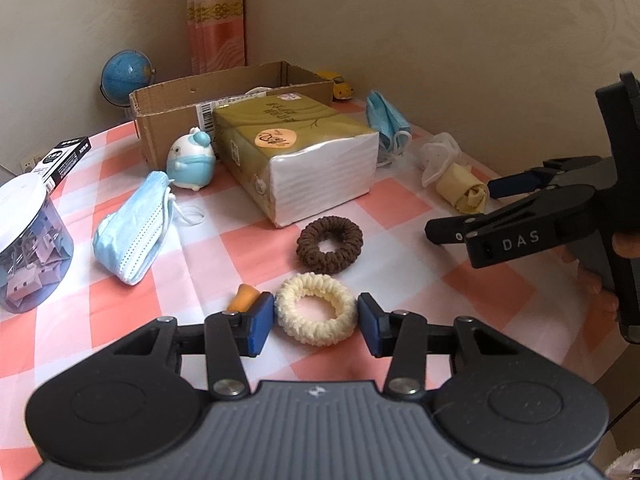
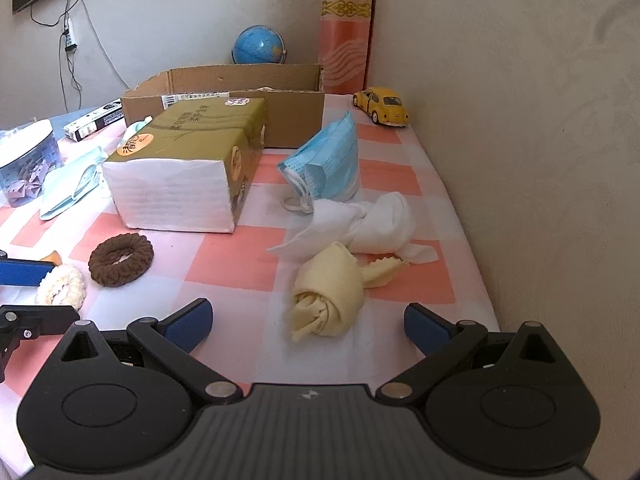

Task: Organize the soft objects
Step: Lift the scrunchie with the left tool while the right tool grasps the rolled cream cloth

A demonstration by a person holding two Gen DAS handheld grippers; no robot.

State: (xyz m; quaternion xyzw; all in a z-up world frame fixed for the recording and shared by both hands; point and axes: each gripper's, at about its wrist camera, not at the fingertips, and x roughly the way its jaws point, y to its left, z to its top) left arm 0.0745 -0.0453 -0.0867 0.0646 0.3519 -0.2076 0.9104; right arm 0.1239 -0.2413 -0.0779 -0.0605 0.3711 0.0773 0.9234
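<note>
A cream scrunchie (image 1: pixel 316 312) lies on the checked tablecloth (image 1: pixel 400 208) between the blue pads of my left gripper (image 1: pixel 314 320), which press on both its sides. A brown scrunchie (image 1: pixel 330 244) lies just beyond it. My right gripper (image 2: pixel 308 324) stands wide open, low over the cloth, with a rolled yellow cloth (image 2: pixel 328 300) just ahead between its fingers and untouched. A knotted white cloth (image 2: pixel 372 224) and a blue face mask (image 2: pixel 328 160) lie behind that roll. A second blue mask (image 1: pixel 132 228) lies at the left, next to a small white and blue plush (image 1: pixel 190 160).
A tissue pack (image 1: pixel 296 152) sits mid-table before an open cardboard box (image 1: pixel 172 116). A tub of binder clips (image 1: pixel 28 240), a black and white carton (image 1: pixel 64 160), a globe (image 1: pixel 126 74), a yellow toy car (image 2: pixel 382 106) and a small orange object (image 1: pixel 242 298) stand around. The wall runs close on the right.
</note>
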